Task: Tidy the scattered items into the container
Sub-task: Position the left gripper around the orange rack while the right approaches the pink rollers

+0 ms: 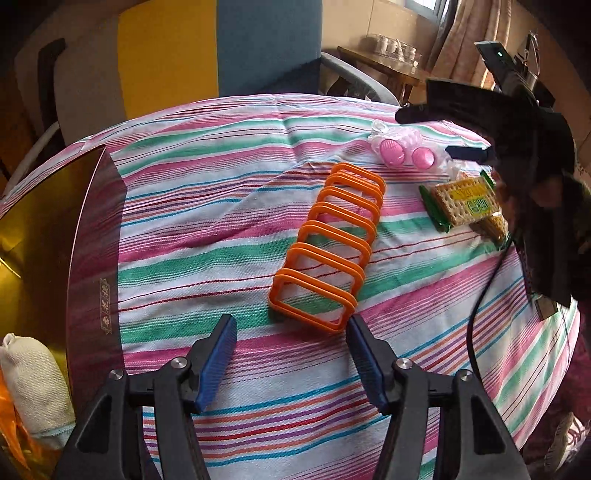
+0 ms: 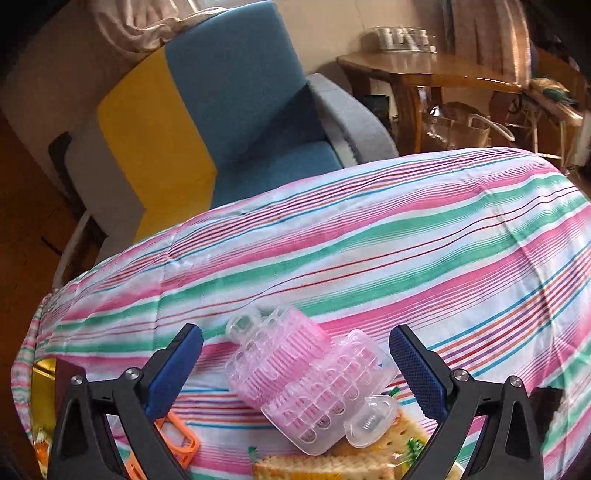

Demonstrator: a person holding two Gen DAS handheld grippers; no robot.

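Left wrist view: one orange rack (image 1: 325, 251), two pink rollers (image 1: 406, 155), two cracker packs (image 1: 465, 201); both tongs released.

Soft daylight from a far window (image 1: 424, 5); sharp centres, fisheye-bent, darkened edges.

Orange rack (image 1: 325, 251) of linked rectangular loops, lying mid-worktop; pink hair rollers (image 2: 295, 373) in clear wrap, resting partly on cracker packet (image 1: 465, 201) beside it; container (image 1: 92, 251), dark red with gold lining, at left edge.
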